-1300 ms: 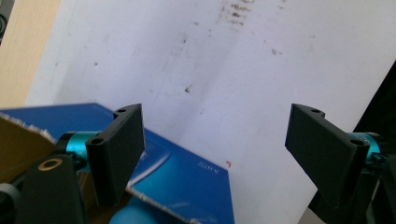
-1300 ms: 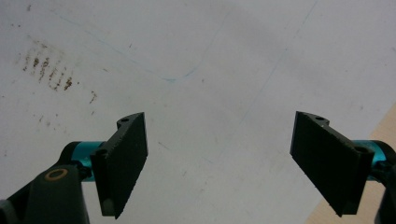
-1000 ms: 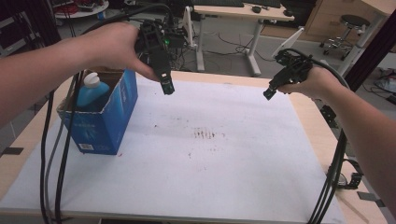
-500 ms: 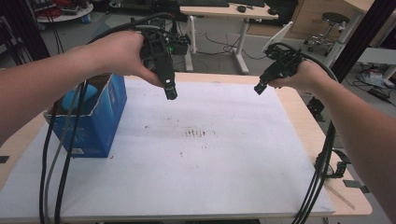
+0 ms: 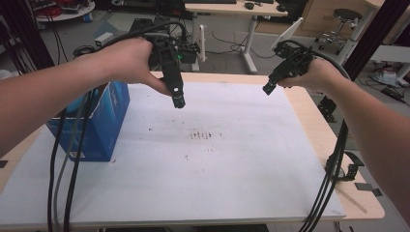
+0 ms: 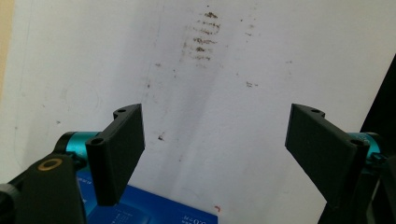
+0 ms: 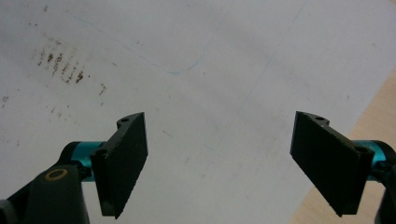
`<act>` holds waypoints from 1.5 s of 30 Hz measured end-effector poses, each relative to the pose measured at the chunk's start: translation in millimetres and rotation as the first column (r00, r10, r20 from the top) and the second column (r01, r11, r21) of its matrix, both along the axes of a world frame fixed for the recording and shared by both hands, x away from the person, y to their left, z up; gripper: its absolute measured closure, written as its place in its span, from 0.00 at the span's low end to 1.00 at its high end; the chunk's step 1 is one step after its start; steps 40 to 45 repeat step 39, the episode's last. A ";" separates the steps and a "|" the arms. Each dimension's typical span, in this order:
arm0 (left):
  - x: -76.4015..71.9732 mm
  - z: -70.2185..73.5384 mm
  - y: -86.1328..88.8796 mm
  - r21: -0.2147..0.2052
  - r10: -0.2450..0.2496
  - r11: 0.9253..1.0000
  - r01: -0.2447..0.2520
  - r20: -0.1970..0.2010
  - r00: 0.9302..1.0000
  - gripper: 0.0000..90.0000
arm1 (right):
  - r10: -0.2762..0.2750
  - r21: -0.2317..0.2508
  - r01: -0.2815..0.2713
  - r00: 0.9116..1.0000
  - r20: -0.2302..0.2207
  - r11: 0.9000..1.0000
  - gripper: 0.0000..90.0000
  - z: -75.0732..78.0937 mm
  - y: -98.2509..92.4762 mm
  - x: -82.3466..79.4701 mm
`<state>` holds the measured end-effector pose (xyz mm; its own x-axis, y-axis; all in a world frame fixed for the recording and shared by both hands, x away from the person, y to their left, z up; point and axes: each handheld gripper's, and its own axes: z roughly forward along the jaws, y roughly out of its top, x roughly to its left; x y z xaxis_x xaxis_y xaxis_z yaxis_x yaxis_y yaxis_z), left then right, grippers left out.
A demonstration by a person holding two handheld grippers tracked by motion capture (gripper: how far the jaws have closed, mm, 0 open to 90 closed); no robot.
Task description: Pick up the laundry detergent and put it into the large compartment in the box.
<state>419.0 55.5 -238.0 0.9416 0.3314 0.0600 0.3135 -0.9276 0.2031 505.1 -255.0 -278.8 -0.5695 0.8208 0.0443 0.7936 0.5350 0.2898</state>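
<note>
Left tongs point(image 5: 179, 102) have drifted from over the blue cardboard box point(image 5: 99, 123) out above the white table sheet point(image 5: 217, 183); box now sits just left of them. Both tongs spread, empty. Right tongs point(image 5: 267, 89) hover well apart from box. Likely no grasp underway.

A lab: desks point(image 5: 232, 7), floor cables point(image 5: 227, 41), stool point(image 5: 345, 17).

Soft, even room light falls from above on the white mat point(image 5: 232, 159), without glare. Faint grey shadows streak the mat in the left gripper view. The high view is slightly grainy and bends straight lines near its edges. Both gripper views are sharp on the mat; the near black jaws look a little soft.
</note>
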 end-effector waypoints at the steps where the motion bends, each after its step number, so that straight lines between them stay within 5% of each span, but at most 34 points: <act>1: 0.3 -0.5 0.3 0.004 0.000 1.000 0.000 -0.001 1.000 0.22 | -0.002 0.001 0.002 1.000 0.000 1.000 0.20 -0.1 0.3 0.3; 45: 4.5 -2.3 6.0 0.015 0.009 1.000 -0.009 -0.006 1.000 0.22 | 0.001 -0.003 -0.001 1.000 -0.005 1.000 0.20 -0.9 2.2 0.7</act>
